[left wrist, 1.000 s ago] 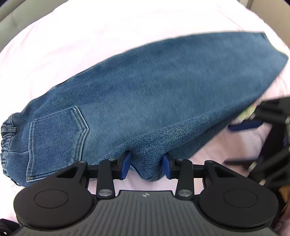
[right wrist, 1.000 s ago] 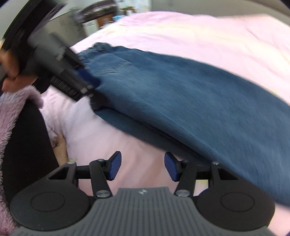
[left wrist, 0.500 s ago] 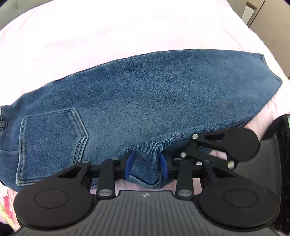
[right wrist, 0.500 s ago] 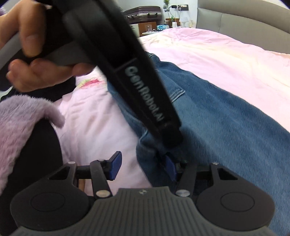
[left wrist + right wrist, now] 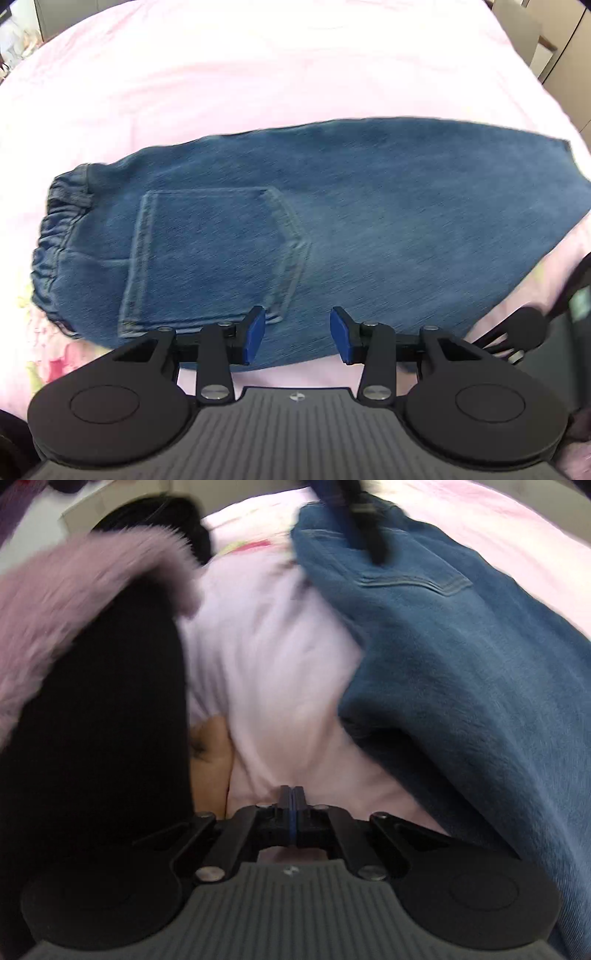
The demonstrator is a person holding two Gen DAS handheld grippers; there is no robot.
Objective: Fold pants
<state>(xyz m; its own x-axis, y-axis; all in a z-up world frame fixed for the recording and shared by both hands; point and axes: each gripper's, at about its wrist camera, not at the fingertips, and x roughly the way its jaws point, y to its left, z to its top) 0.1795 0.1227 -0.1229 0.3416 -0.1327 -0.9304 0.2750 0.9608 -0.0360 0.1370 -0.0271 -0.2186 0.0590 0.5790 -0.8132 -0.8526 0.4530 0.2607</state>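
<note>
1 pair of jeans (image 5: 332, 221) lies folded lengthwise across the pink bedcover (image 5: 258, 74), waistband at the left of the left wrist view, back pocket (image 5: 214, 254) up. Denim looks soft but weighty: it should drape, hold a crease and not slip. I would grip the waistband or the leg hem. The left gripper (image 5: 297, 332) hovers over the near edge, jaws opening, nothing pinched. The right gripper (image 5: 291, 812) is closed on nothing, beside the jeans. No containers are visible, and the pocket looks flat.

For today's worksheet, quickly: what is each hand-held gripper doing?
Left hand-held gripper: opening, empty, over the jeans.
Right hand-held gripper: closed, holding nothing.
</note>
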